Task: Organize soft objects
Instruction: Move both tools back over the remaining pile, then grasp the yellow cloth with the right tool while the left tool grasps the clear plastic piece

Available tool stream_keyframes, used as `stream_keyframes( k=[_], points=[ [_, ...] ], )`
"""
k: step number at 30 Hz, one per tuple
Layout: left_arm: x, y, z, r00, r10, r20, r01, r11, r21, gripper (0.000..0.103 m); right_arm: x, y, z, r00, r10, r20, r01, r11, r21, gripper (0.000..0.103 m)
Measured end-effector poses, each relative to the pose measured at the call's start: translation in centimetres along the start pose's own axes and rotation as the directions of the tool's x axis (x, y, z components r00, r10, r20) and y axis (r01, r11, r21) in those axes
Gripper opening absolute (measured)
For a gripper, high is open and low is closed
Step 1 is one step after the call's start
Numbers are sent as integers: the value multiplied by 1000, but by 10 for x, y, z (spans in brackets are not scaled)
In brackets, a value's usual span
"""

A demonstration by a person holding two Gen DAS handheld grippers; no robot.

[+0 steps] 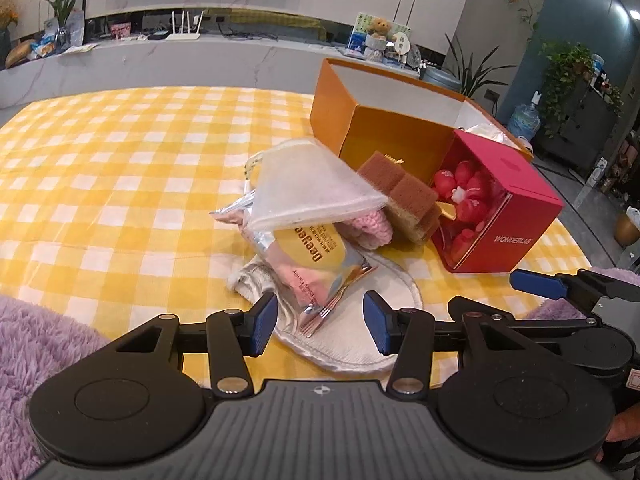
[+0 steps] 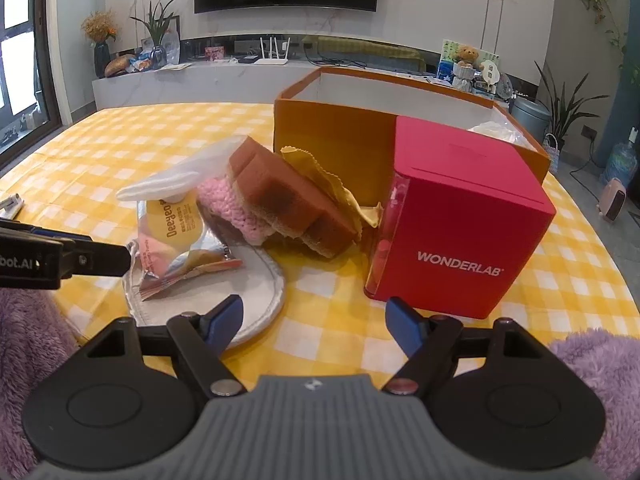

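The soft things lie in one heap on the yellow-checked tablecloth (image 1: 120,168), straight ahead of the left gripper (image 1: 320,322), whose blue pads stand apart and hold nothing. Its fingertips hang over the near edge of a flat white quilted pad (image 1: 360,336), the bottom layer of the heap. The right gripper (image 2: 316,322) is likewise spread wide and empty; the same pad (image 2: 256,304) lies just ahead and to the left of it, close by its left finger, and the red Wonderlab box (image 2: 464,220) stands just ahead to its right.

Counted in the heap: one white quilted pad; one foil snack packet (image 1: 316,264) printed "Deeyeo" lying on the pad; one sheer white mesh pouch (image 1: 308,188) draped over the packet; one pink knitted piece (image 2: 232,208) wedged between packet and sponge; one brown-topped sponge (image 2: 288,200), tilted; one yellow cloth (image 2: 320,176) with a pinked edge, tucked between the sponge and the orange box.

There are two boxes. The open orange box (image 1: 332,108) stands behind the heap with something white and crumpled in its far corner. The red box touches its front and shows small red bottles (image 1: 464,188) through a clear side.

A purple fluffy fabric (image 1: 36,352) borders the near table edge on both sides. The red box stands between the right gripper and the orange box.
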State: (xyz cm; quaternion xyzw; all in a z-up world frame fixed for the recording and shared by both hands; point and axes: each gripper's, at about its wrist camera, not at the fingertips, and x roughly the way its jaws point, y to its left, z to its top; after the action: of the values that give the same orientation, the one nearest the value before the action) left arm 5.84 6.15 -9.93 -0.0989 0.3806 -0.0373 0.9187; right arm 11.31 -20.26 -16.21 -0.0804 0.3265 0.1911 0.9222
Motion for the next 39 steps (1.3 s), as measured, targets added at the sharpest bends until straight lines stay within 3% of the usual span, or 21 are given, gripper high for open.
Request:
stream_keyframes(
  k=[6, 9, 14, 22, 25, 33, 36, 39],
  points=[
    [1, 8, 5, 1000, 7, 22, -6, 998, -64, 57, -1, 11, 11, 999, 20, 48, -18, 999, -51, 77],
    [1, 8, 13, 999, 42, 5, -42, 998, -54, 57, -2, 20, 23, 996, 41, 79, -33, 995, -98, 77],
    [-2, 17, 31, 995, 94, 44, -93, 996, -17, 57, 10, 32, 43, 993, 56, 106, -39, 986, -162, 77],
    [6, 43, 42, 995, 80, 52, -75, 993, -94, 57, 37, 38, 71, 994, 45, 100, -26, 982, -186, 77],
    [0, 34, 42, 994, 35, 103, -32, 999, -27, 57, 42, 36, 72, 995, 50, 89, -34, 984, -175, 77],
    [7, 27, 50, 996, 11, 93, -16, 999, 47, 57, 30, 21, 68, 995, 78, 60, -68, 987, -145, 73],
    [14, 17, 57, 998, 5, 64, -14, 990, 142, 65, 23, 15, 82, 995, 67, 77, -54, 987, -153, 73],
    [25, 7, 63, 1000, -3, 23, -1, 978, 211, 66, 30, 10, 99, 997, 54, 54, -46, 989, -143, 72]
  ],
)
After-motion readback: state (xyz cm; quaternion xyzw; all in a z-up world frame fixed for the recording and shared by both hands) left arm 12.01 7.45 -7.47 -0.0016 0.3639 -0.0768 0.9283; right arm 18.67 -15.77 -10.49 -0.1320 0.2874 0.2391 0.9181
